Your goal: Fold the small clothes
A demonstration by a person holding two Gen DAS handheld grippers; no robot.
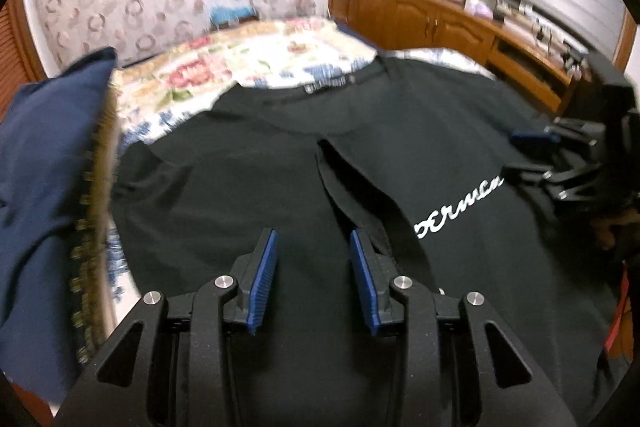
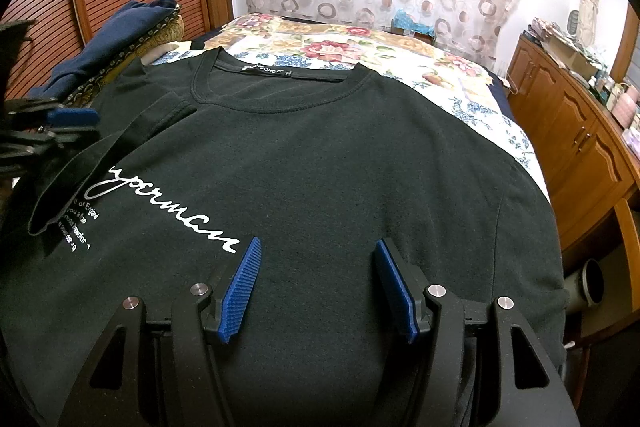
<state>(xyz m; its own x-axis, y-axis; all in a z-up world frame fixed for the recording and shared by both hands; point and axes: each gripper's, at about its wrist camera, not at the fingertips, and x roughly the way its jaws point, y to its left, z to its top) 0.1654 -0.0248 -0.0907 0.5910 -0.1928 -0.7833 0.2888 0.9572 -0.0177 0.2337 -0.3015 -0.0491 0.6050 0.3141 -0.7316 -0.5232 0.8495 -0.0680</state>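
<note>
Here both the left tool and right tool hover spread, empty, over the black T-shirt.

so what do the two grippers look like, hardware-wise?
Both match: the left gripper and right gripper have matte black angular linkage arms with cut-out slots, round silver pivot pins, and ribbed blue finger pads. No cables, markings or sleeves are visible.

Black T-shirt flat on floral bedspread, left sleeve folded in; right gripper spread wide above.
</note>
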